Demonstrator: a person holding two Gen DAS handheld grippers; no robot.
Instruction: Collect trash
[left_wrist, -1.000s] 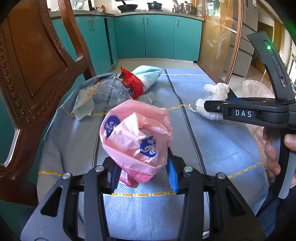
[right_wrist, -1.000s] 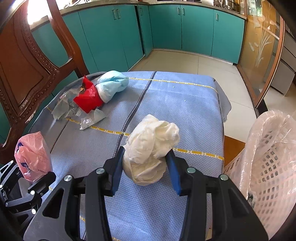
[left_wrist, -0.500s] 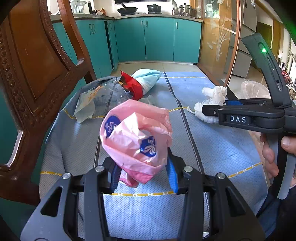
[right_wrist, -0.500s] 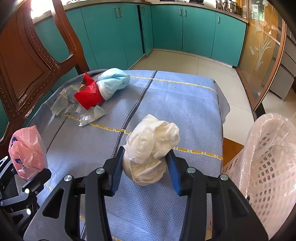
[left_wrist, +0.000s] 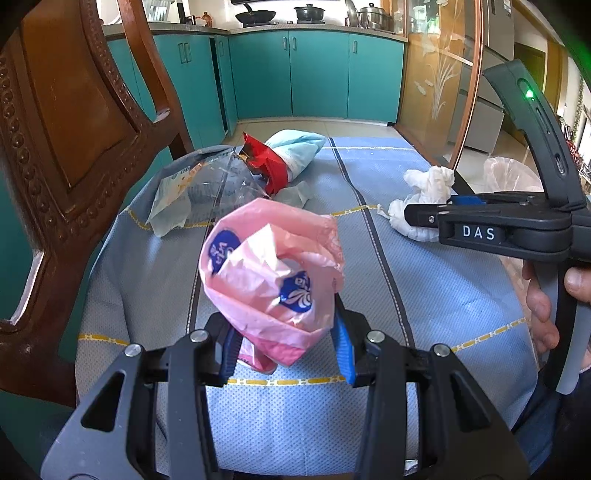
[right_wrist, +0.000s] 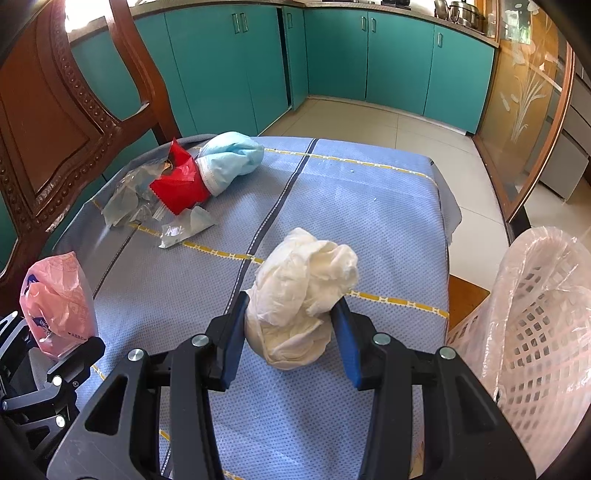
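Not much has shifted, we've only lifted a touch. Our left gripper (left_wrist: 286, 345) pinches the pink plastic bag (left_wrist: 271, 273), right gripper (right_wrist: 290, 341) pinches the white tissue wad (right_wrist: 301, 295), both above the table (right_wrist: 369, 206). Flimsy stuff could slip out before reaching the lined basket (right_wrist: 535, 314).

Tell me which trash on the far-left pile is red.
The crumpled red wrapper, lying between the clear plastic packaging and the light-blue face mask.
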